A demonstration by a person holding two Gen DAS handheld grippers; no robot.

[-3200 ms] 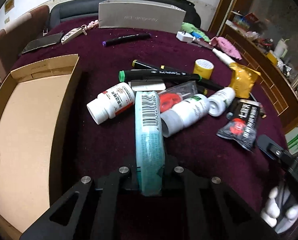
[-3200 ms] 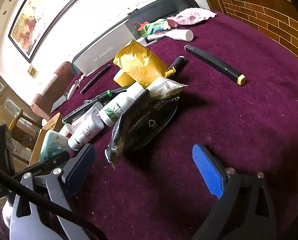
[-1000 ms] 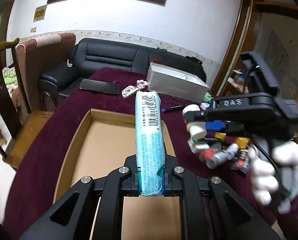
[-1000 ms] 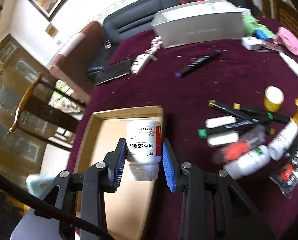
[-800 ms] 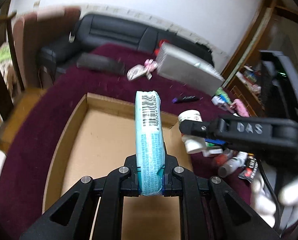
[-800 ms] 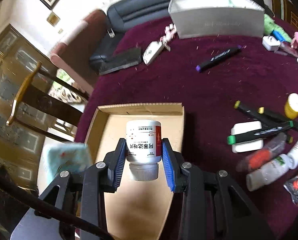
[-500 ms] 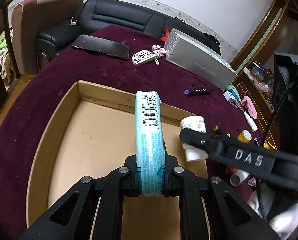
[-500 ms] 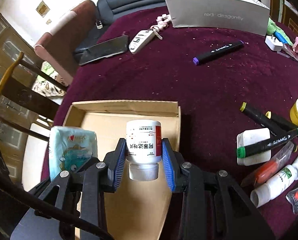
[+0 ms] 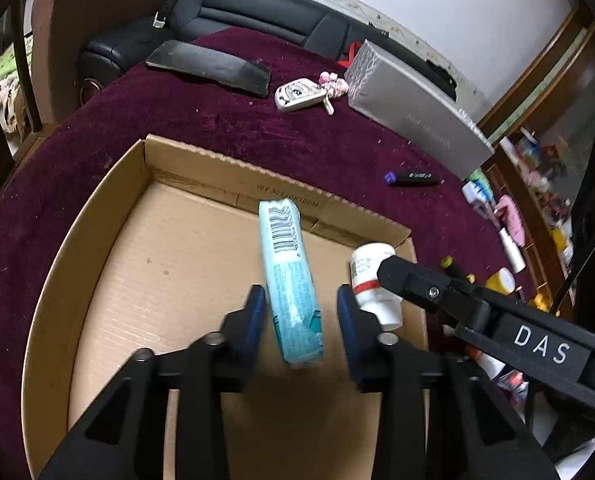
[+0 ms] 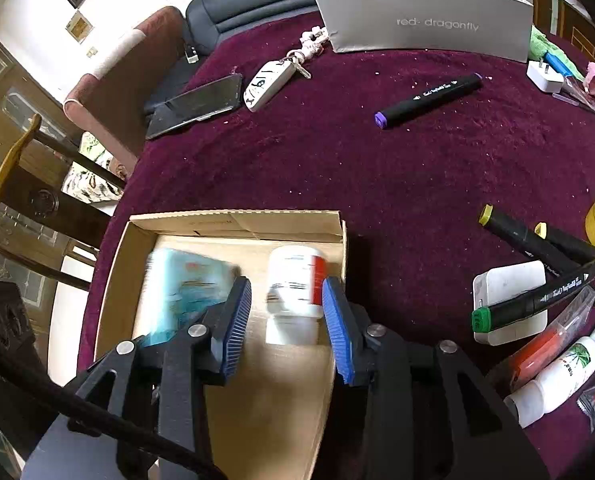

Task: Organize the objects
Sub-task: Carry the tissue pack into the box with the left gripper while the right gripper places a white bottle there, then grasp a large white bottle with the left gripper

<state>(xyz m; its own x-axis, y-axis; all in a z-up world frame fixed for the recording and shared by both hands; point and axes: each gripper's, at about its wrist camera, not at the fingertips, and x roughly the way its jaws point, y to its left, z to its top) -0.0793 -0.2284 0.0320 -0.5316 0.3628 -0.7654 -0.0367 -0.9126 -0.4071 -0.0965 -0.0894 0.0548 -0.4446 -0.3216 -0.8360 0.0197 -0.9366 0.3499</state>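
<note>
From the left wrist, the left gripper [image 9: 300, 320] is seen spread apart, the teal tissue pack [image 9: 290, 278] loose between its fingers over the cardboard box [image 9: 97, 248].

From the right wrist, the right gripper [image 10: 287, 326] is likewise parted, the blurred white medicine bottle [image 10: 295, 290] unclamped inside the box's right corner.

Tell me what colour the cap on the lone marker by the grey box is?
Purple; the marker body is black. Clearest in the right wrist view.

"red- dragonfly" on grey box [image 10: 425, 16]; "DAS" on right gripper [image 9: 385, 276].
</note>
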